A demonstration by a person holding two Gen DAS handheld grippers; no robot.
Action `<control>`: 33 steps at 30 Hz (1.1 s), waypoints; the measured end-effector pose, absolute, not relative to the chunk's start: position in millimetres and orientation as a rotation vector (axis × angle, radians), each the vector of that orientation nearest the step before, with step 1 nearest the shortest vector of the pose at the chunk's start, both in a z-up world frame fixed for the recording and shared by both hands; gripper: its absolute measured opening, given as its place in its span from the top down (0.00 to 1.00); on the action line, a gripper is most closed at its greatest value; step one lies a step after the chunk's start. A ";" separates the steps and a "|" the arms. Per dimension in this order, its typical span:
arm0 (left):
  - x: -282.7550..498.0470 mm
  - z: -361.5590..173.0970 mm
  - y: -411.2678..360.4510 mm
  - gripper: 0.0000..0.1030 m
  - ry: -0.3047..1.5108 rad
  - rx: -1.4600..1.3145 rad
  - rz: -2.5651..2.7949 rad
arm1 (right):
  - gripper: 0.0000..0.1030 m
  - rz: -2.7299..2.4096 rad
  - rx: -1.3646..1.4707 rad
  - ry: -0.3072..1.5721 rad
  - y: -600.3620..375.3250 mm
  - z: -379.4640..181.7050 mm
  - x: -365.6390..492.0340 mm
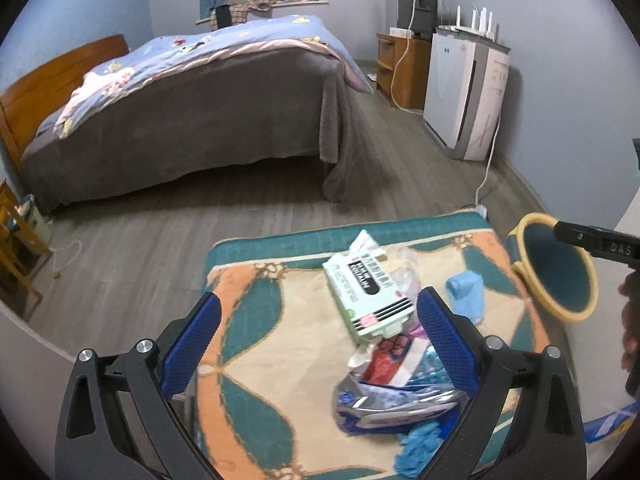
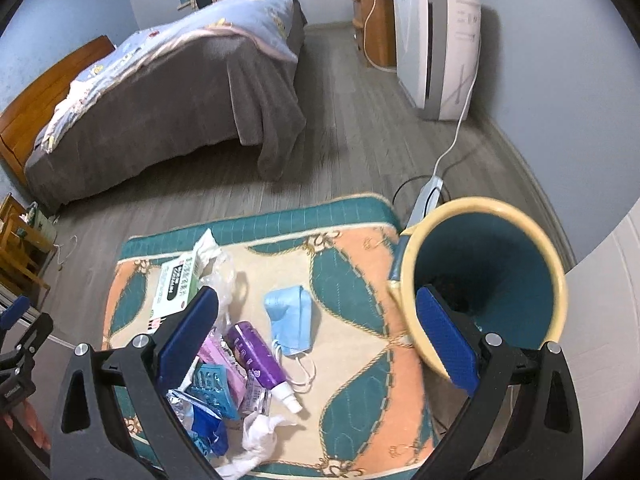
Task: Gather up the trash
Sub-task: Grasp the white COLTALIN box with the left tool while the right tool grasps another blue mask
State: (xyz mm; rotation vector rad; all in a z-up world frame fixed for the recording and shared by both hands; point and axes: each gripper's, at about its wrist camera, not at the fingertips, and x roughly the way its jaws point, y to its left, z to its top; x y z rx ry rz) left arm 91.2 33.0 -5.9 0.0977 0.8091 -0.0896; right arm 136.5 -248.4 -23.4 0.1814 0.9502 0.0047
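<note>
A person holds two black tongs with blue ribbed pads above a patterned teal, orange and cream rug point(image 2: 360, 368) on a grey wood-plank floor point(image 1: 160, 236). Both tongs stand wide open and grip nothing.

The left gripper point(image 1: 318, 326) hovers over a litter pile near the rug's middle. Just under and beside its right pad lies a crumpled blue-and-silver foil wrapper point(image 1: 384, 404). Past the tips rests a flat pale green carton with a black label point(image 1: 366, 292), with crinkled clear plastic point(image 1: 406, 270) touching its far side.

The right gripper point(image 2: 316, 320) hangs over the same rug. Between its fingers lies a light blue face mask with white ear loops point(image 2: 290, 316). Nearer its left pad sit a purple tube with a white cap point(image 2: 260, 356), a teal blister pack point(image 2: 212, 390) and a wad of white tissue point(image 2: 256, 436).

Behind the right pad stands a yellow-rimmed bin with a teal inside point(image 2: 486, 276), off the rug's right edge, with some dark matter at its bottom.

Farther off are a bed with a grey cover and blue quilt point(image 1: 208, 92) and a white appliance against the wall point(image 1: 464, 92).
</note>
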 end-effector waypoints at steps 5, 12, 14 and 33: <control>109.1 -27.3 47.5 0.06 0.876 0.089 -0.070 | 0.06 0.001 0.170 1.006 -234.9 -45.1 153.5; 146.6 -51.8 50.2 0.06 0.957 -0.006 -0.059 | 0.06 -0.029 0.117 1.101 -227.1 -83.9 182.8; 157.9 -58.9 42.6 0.06 0.971 0.008 -0.063 | 0.06 -0.030 0.127 1.130 -227.6 -95.2 190.8; 211.7 -128.3 -28.2 0.06 1.139 0.189 -0.170 | 0.31 0.119 0.125 1.311 -217.2 -155.4 226.1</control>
